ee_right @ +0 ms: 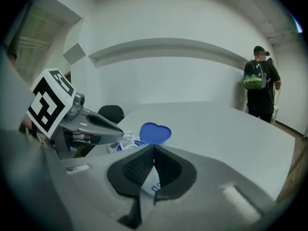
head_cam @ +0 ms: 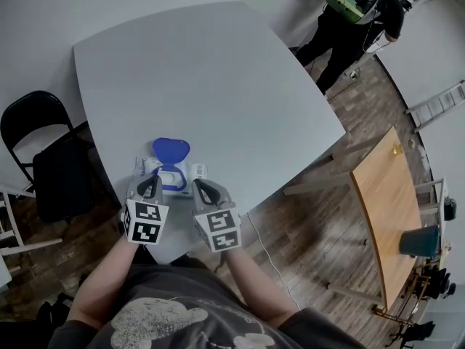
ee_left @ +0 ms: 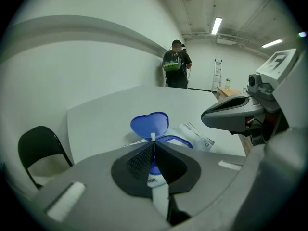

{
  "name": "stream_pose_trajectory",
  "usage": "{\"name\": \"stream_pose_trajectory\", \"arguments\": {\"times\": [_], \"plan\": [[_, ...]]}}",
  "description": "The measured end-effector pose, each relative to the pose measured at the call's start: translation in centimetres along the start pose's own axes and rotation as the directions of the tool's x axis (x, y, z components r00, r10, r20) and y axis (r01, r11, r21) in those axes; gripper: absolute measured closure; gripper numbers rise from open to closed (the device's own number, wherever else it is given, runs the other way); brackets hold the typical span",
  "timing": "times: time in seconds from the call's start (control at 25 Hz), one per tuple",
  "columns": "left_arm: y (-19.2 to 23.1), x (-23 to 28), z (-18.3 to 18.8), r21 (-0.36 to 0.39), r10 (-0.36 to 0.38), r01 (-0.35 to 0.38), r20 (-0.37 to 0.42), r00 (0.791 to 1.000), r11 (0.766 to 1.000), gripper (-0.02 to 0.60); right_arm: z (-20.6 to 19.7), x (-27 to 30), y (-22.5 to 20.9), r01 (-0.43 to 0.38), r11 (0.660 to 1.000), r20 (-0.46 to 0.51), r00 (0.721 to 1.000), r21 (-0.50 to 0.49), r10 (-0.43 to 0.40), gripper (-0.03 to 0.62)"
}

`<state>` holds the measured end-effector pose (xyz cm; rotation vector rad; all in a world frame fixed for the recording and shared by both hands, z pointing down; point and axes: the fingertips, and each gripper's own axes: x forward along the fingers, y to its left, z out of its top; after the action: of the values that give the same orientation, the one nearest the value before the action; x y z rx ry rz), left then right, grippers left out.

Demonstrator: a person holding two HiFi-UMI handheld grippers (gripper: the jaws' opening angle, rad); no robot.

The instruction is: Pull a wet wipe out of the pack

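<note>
A white wet wipe pack [head_cam: 192,171] lies near the front edge of the grey table [head_cam: 218,78], its blue heart-shaped lid [head_cam: 171,151] flipped up and open. My left gripper [head_cam: 152,183] is shut on a white wet wipe [ee_left: 157,192] whose tip pokes up between the jaws, just over the pack's opening. In the right gripper view the crumpled wipe [ee_right: 127,139] hangs at the left gripper's tip [ee_right: 118,131]. My right gripper [head_cam: 201,186] is shut on the pack's right edge, and white printed film [ee_right: 150,185] shows between its jaws. The lid [ee_right: 155,133] stands just beyond.
A black folding chair [head_cam: 49,158] stands left of the table. A person with a green backpack [head_cam: 356,9] stands at the far right. A wooden table [head_cam: 389,209] and a ladder [head_cam: 436,104] are on the right, over wooden flooring.
</note>
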<state>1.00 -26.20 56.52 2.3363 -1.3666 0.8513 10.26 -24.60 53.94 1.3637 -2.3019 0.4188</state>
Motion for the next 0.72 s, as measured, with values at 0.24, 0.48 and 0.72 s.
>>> {"name": "stream_pose_trajectory", "arguments": {"times": [0.24, 0.48, 0.72], "plan": [[2.4, -0.3, -2.5, -0.068, -0.046, 0.044, -0.037, 0.998, 0.997, 0.555, 0.1, 2.6, 3.7, -0.074, 0.996, -0.099, 0.993, -0.057, 0.068, 0.602], [3.0, -0.1, -3.8, -0.074, -0.106, 0.102, -0.044, 0.993, 0.992, 0.555, -1.4, 6.0, 6.0, -0.080, 0.992, -0.268, 0.962, -0.102, 0.050, 0.543], [3.0, 0.4, -3.8, -0.030, -0.177, 0.176, -0.045, 0.983, 0.984, 0.555, -3.0, 7.9, 5.9, -0.034, 0.995, -0.384, 0.923, -0.094, -0.005, 0.536]]}}
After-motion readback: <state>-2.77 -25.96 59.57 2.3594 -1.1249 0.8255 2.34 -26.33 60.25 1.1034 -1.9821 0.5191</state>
